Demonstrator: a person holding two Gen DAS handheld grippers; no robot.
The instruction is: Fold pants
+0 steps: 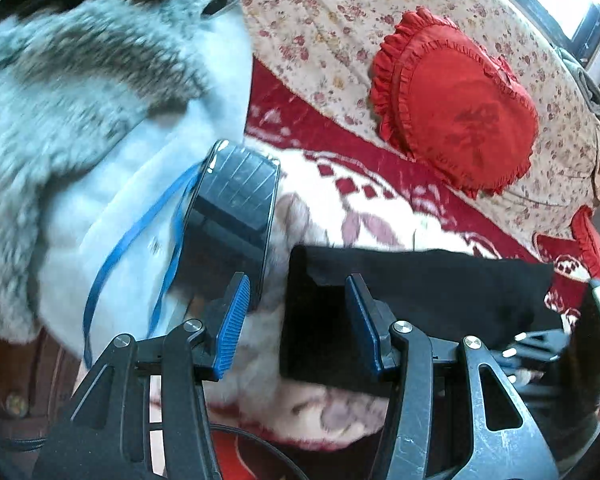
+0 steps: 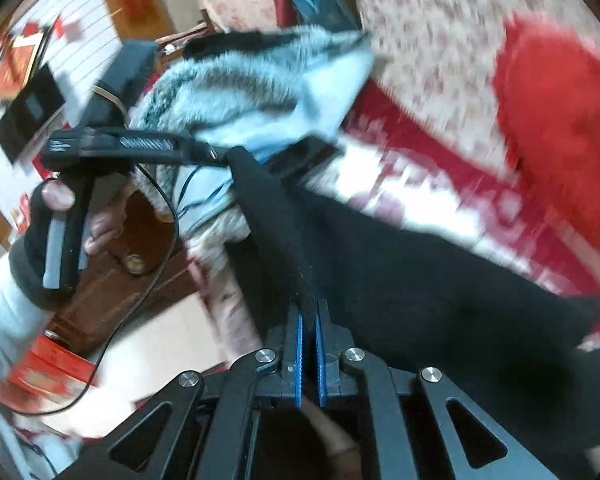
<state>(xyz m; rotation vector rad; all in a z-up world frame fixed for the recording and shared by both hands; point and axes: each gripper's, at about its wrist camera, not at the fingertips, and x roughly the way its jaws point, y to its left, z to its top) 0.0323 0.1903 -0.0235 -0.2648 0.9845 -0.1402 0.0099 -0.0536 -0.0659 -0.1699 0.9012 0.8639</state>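
The black pants [image 1: 420,292] lie folded over a red-and-white patterned blanket [image 1: 380,208] on the bed. My left gripper [image 1: 296,312] is open, with its right finger against the pants' left edge and nothing between the pads. In the right wrist view my right gripper [image 2: 309,332] is shut on a fold of the black pants [image 2: 380,272], which stretch up and away from it. The left gripper [image 2: 204,152] shows there at the pants' far end, held by a gloved hand [image 2: 48,240].
A white and grey fur coat [image 1: 100,120] lies at the left with a phone [image 1: 236,208] and blue strap on it. A red heart-shaped pillow [image 1: 460,108] rests on a floral sheet [image 1: 320,20]. A brown bag [image 2: 132,248] sits by the bed edge.
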